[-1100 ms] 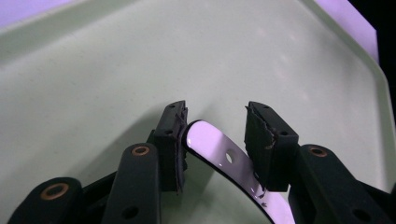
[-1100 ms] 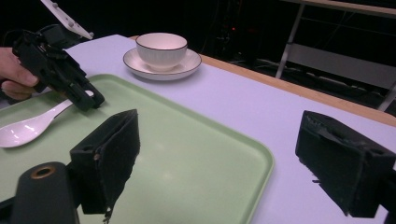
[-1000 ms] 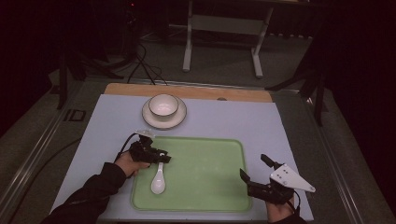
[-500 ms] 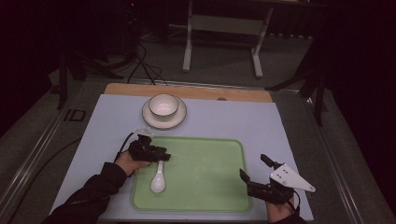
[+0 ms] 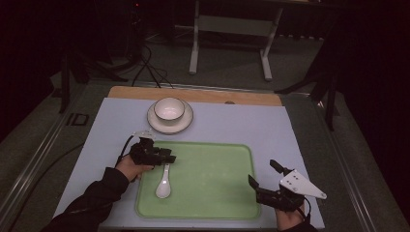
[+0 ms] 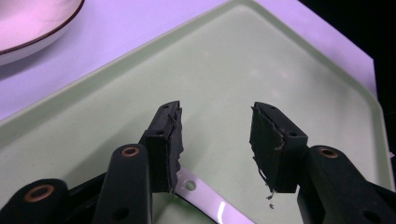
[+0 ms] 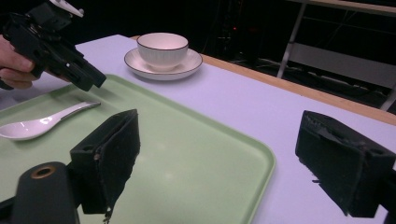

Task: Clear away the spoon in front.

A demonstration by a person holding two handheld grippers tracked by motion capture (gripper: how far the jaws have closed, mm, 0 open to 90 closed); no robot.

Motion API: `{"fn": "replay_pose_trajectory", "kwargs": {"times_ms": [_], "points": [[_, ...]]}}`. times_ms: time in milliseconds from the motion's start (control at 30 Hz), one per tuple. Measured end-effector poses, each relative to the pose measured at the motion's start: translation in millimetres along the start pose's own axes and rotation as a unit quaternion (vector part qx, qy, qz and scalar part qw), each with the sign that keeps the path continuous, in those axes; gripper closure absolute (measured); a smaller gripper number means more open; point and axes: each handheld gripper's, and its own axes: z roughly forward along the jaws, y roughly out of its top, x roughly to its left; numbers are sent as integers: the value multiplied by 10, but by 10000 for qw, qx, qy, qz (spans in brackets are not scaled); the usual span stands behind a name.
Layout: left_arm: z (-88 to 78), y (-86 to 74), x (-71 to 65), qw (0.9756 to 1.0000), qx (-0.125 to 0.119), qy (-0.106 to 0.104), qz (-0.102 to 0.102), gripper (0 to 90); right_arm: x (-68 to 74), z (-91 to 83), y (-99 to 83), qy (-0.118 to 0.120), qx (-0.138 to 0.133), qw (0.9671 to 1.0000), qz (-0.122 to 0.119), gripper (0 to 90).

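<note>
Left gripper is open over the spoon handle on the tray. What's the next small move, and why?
Probably lower the left gripper a little and close. Its jaws stand open above the spoon, and in the left gripper view the handle lies on the tray just below the gap, nearer one jaw, not yet between them.

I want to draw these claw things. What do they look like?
Each claw is black, with two chunky arms ending in square black pads, frayed at the edges. Brass-coloured rivets sit at the joints. The left claw trails a black cable, and the arm behind it wears a dark sleeve. The right claw carries a pale grey three-cornered plate with small dots on top.
</note>
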Motion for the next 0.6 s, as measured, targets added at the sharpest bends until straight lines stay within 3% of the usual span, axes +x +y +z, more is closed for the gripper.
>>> {"fn": "replay_pose_trajectory", "kwargs": {"times_ms": [167, 267, 367, 467, 600], "points": [[-30, 20, -116, 9999, 23, -50, 109, 532, -3, -3, 1, 7, -9, 10000, 12, 136], [-60, 51, -193, 9999, 37, -41, 156, 430, -4, -1, 1, 7, -6, 10000, 13, 136], [-112, 74, -257, 9994, -79, -255, 212, 340, 2, -4, 1, 0, -6, 10000, 3, 136], [-152, 109, -306, 9993, -164, -333, 32, 226, 4, -5, 3, -4, -23, 10000, -6, 136], [-226, 126, -386, 9991, -325, -248, 65, 55, 3, 1, 4, -4, -17, 10000, 33, 136]]}}
